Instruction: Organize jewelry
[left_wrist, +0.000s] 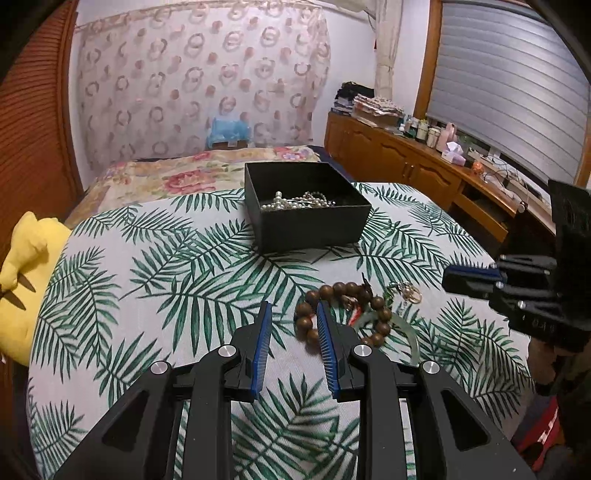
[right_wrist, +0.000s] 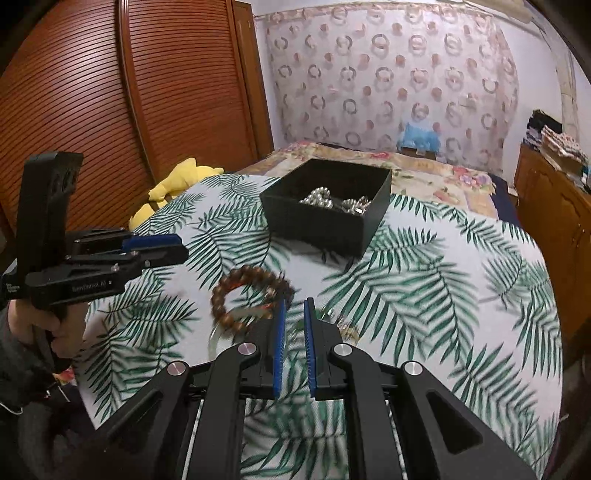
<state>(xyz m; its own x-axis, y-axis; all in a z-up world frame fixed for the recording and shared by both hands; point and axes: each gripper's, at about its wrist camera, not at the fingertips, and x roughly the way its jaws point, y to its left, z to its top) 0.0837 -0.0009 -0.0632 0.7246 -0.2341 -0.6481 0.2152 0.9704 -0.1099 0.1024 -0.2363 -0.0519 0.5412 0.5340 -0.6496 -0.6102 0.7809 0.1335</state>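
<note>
Left wrist view shows the wooden bead bracelet (left_wrist: 341, 314) lying on the palm-leaf cloth of the surface (left_wrist: 147, 288), just ahead of the left tongs (left_wrist: 291, 314), which stand released with nothing between them. Touching the beads on the right lies a pale green bangle (left_wrist: 408, 332) and a small metal trinket (left_wrist: 408, 293), too tangled to name. The beads look light and hard on a slack cord, so a pinch across one side of the loop should hold; the bangle looks stiff, smooth and likely brittle. The right tongs (right_wrist: 294, 317) hover over this cluster, parted narrowly and gripping nothing. One black box (left_wrist: 306, 210) sits beyond, well apart, with pearl strands (left_wrist: 295, 201) inside, number unclear. Count: one bead bracelet, one bangle, one box
</note>
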